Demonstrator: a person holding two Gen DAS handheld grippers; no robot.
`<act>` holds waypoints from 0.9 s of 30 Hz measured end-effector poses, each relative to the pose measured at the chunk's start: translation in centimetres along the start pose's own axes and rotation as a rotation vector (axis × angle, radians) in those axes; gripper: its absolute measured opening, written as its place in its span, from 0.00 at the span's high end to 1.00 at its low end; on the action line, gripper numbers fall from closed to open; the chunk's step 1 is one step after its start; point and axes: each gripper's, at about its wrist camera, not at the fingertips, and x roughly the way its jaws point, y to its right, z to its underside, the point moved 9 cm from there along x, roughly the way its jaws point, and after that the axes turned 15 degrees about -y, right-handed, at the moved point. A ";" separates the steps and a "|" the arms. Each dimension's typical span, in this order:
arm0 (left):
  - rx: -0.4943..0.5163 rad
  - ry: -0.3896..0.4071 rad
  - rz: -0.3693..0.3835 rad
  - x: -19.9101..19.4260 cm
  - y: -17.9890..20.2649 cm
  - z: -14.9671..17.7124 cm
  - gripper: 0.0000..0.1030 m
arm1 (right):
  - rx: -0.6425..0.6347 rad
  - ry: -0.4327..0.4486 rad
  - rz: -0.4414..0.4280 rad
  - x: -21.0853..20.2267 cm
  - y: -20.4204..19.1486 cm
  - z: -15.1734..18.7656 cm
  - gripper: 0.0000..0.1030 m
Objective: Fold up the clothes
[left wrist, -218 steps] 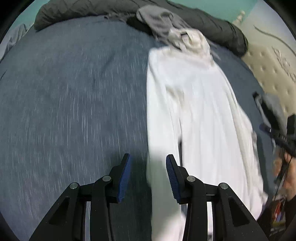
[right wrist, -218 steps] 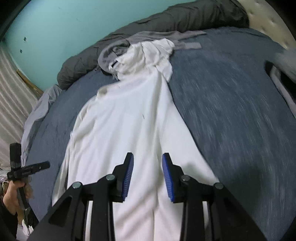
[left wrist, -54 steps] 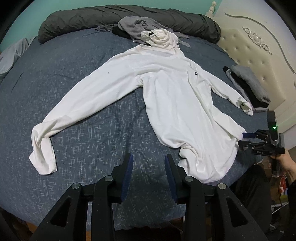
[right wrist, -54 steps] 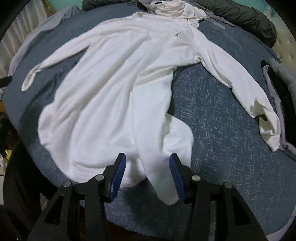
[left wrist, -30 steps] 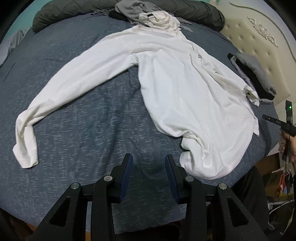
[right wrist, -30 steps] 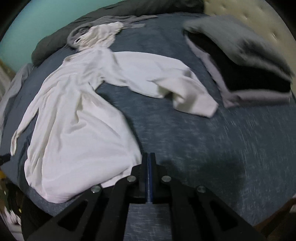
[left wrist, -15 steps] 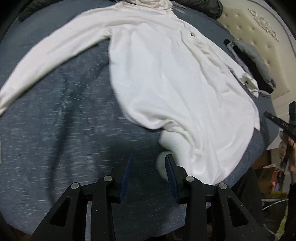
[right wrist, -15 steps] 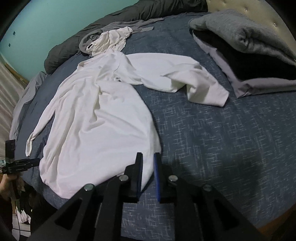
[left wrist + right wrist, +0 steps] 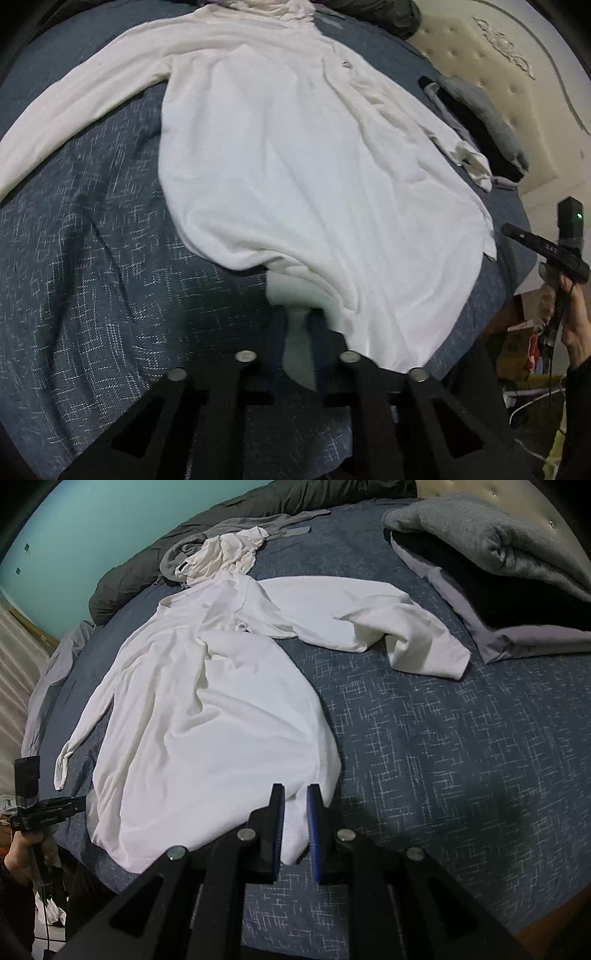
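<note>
A white hoodie point(image 9: 295, 166) lies face up on the blue bedspread point(image 9: 92, 258), sleeves out and hood at the far end. In the left wrist view my left gripper point(image 9: 299, 332) sits at the hem's near corner, its fingers drawn close with white fabric pinched between them. In the right wrist view the hoodie point(image 9: 207, 716) stretches away, and my right gripper point(image 9: 295, 812) holds the hem's other corner between its blue pads point(image 9: 313, 823), which stand narrowly apart with cloth filling the gap. Each view shows the other gripper held in a hand at its edge.
A stack of folded grey and black clothes point(image 9: 498, 565) lies at the right by the padded headboard point(image 9: 498, 74). A dark duvet point(image 9: 258, 513) and grey garment point(image 9: 255, 522) lie along the far side. The bed's edge is just below both grippers.
Both grippers have come down to the hem. The left one narrowed from wide open onto the near corner. The right one, earlier fully shut on nothing, now has hem fabric between its pads.
</note>
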 end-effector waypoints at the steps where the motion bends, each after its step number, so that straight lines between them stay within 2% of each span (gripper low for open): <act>1: 0.009 0.006 -0.005 -0.3 0.1 0.1 0.93 | 0.003 -0.003 0.001 0.1 0.0 0.0 0.89; 6: 0.036 0.037 -0.013 -2.1 0.6 0.2 0.95 | 0.018 -0.001 -0.006 0.2 0.0 0.1 0.89; 14: 0.071 0.147 -0.067 -9.3 0.1 1.3 0.95 | 0.002 0.007 0.005 -0.4 -0.4 0.0 0.88; 18: 0.052 0.167 -0.082 -11.9 -1.3 2.7 0.95 | 0.005 0.006 0.007 -0.3 -0.3 0.0 0.88; 22: 0.033 0.159 -0.093 -12.3 -2.7 4.5 0.95 | 0.004 -0.004 0.009 0.1 -0.3 0.2 0.88; 27: -0.006 0.037 -0.086 -8.6 -4.7 6.7 0.95 | 0.008 -0.015 0.014 0.5 -0.4 0.4 0.88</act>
